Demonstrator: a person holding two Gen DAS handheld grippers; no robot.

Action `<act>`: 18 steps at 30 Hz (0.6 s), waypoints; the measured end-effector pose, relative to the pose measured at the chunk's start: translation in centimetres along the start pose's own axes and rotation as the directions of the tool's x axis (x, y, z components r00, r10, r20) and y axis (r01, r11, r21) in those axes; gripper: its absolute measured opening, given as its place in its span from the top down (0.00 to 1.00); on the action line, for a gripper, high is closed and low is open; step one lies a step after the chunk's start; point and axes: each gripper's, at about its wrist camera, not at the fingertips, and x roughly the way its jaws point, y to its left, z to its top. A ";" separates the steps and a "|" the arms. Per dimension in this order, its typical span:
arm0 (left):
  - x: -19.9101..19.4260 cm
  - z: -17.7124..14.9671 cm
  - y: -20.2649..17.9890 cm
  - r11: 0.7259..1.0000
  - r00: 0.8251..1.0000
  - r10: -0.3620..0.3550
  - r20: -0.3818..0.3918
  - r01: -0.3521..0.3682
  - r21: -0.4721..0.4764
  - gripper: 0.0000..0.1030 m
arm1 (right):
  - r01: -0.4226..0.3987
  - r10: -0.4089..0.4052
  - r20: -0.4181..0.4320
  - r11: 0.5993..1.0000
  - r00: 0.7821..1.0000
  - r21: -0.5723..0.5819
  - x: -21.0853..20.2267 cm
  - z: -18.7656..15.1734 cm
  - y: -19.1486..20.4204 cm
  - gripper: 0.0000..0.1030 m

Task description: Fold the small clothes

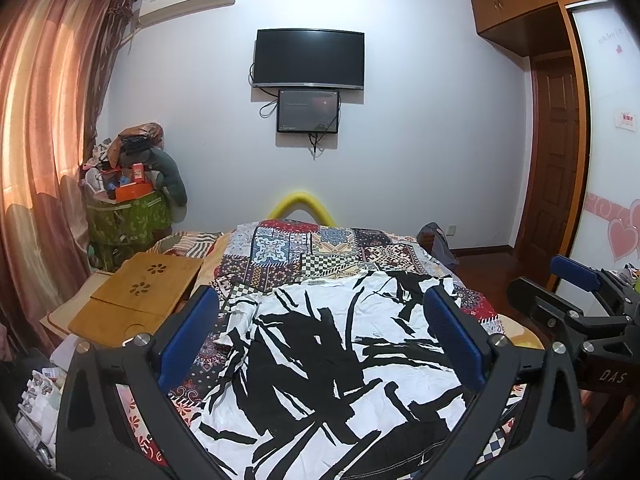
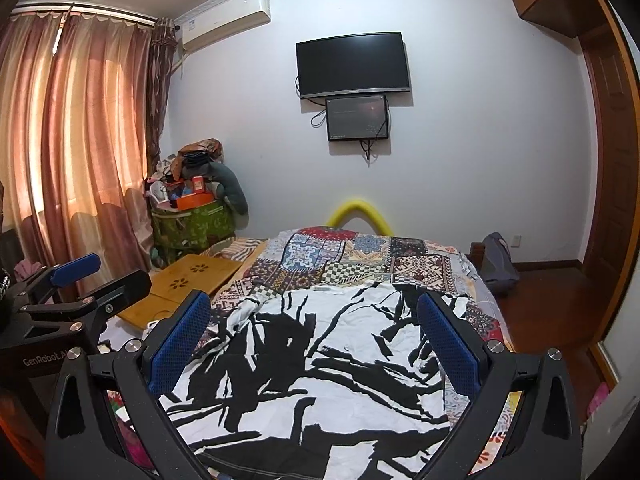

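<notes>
A white shirt with a black brush-stroke print [image 1: 336, 364] lies spread flat on the patchwork bedspread [image 1: 304, 256], collar at the far end. It also shows in the right wrist view [image 2: 320, 376]. My left gripper [image 1: 320, 312] is open and empty, held above the shirt's near part. My right gripper [image 2: 314, 312] is open and empty, held above the shirt too. The right gripper shows at the right edge of the left wrist view [image 1: 568, 280], and the left gripper at the left edge of the right wrist view [image 2: 92, 276].
A wooden lap tray [image 1: 140, 300] lies on the bed's left side. A green basket piled with things [image 1: 128, 216] stands by the curtains [image 1: 40, 140]. A yellow foam tube [image 1: 302, 204] arches at the bed's far end. A bag [image 2: 498, 260] sits on the floor at right.
</notes>
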 end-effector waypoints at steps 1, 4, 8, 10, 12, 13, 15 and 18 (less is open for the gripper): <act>0.1 0.0 -0.1 1.000 1.000 0.001 0.001 -0.001 0.001 0.00 | 0.000 0.000 0.000 1.000 1.000 0.000 0.0 0.0 0.0 0.00; 0.1 -0.1 -0.1 1.000 1.000 0.001 0.001 -0.001 0.001 0.00 | 0.000 0.000 -0.001 1.000 1.000 0.001 0.0 0.0 0.0 0.01; 0.2 -0.1 -0.2 1.000 1.000 0.001 0.000 -0.001 0.001 0.00 | 0.001 -0.001 -0.003 1.000 1.000 -0.002 -0.1 0.1 0.0 0.01; 0.2 -0.1 -0.2 1.000 1.000 0.001 -0.001 -0.001 0.002 0.00 | 0.001 -0.001 -0.004 1.000 1.000 -0.003 -0.1 0.0 0.0 0.01; 0.2 -0.1 -0.3 1.000 1.000 0.002 0.000 -0.002 0.003 0.00 | 0.001 -0.001 -0.006 1.000 1.000 -0.004 0.0 0.1 0.1 0.01; 0.2 -0.1 -0.3 1.000 1.000 0.002 0.000 -0.002 0.003 0.00 | -0.001 0.001 -0.007 1.000 1.000 -0.004 0.0 0.0 0.1 0.00; 0.2 -0.1 -0.4 1.000 1.000 0.001 -0.001 -0.001 0.003 0.00 | 0.001 -0.001 -0.008 1.000 1.000 -0.004 0.0 0.1 0.1 0.00; 0.2 -0.2 -0.4 1.000 1.000 0.002 -0.001 -0.002 0.004 0.00 | 0.001 -0.001 -0.008 1.000 1.000 -0.005 0.0 0.1 0.2 0.01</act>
